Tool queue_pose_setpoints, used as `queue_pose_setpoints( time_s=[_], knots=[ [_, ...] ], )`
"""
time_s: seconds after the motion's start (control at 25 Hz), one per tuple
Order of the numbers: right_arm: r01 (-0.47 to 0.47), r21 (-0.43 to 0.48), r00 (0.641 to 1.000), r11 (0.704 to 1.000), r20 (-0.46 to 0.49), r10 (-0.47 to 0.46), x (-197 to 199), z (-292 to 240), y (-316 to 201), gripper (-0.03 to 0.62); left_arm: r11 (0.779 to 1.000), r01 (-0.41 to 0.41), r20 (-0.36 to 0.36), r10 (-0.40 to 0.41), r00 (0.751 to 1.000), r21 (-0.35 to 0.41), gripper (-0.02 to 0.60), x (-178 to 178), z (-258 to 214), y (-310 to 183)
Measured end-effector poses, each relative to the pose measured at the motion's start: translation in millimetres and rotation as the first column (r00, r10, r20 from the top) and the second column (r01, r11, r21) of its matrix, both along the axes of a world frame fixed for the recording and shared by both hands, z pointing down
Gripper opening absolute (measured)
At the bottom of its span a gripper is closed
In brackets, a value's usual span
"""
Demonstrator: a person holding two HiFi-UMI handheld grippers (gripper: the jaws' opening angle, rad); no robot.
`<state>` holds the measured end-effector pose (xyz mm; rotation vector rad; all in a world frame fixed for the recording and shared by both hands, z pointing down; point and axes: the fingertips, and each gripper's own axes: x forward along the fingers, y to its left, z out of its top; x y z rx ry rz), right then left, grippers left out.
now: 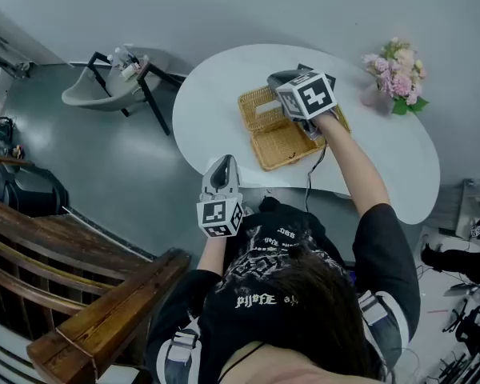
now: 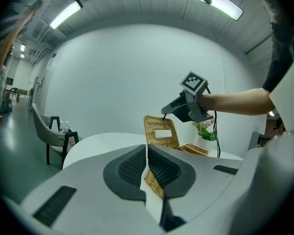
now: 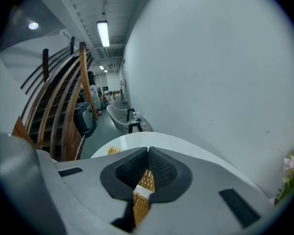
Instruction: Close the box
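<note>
R tongs (image 3: 148,152) clenched on the wicker lid (image 2: 159,122) (it stands upright) of the box (image 1: 276,142) on the desk (image 1: 224,94). L tongs (image 2: 147,153) pinched together w/ nothing in them, off the desk edge, short of the box.

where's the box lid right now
In the left gripper view the lid stands upright at the edge of the wicker box on the table, its top edge in the right gripper.

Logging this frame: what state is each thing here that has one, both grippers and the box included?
left gripper: shut, empty, held away from the box.
right gripper: shut on the lid at its top edge.
lid: raised, standing close to upright.
wicker box: open, resting on the table.
</note>
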<state>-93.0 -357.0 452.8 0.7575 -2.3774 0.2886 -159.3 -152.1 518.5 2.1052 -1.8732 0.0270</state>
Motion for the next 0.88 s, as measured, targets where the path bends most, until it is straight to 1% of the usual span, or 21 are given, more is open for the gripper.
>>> queue_pose_setpoints(
  time_s=[0.28,0.88],
  knots=[
    [-0.022,0.031,0.999,0.999,0.039,0.021,11,-7,14,0.038,0.999,-0.046,0.009,0.046,0.999,-0.005,0.029,11,2,-2],
    [-0.052,0.075,0.996,0.996,0.074,0.046,33,-17,48,0.038,0.994,-0.107,0.017,0.108,0.994,-0.009,0.029,25,4,4]
  ],
)
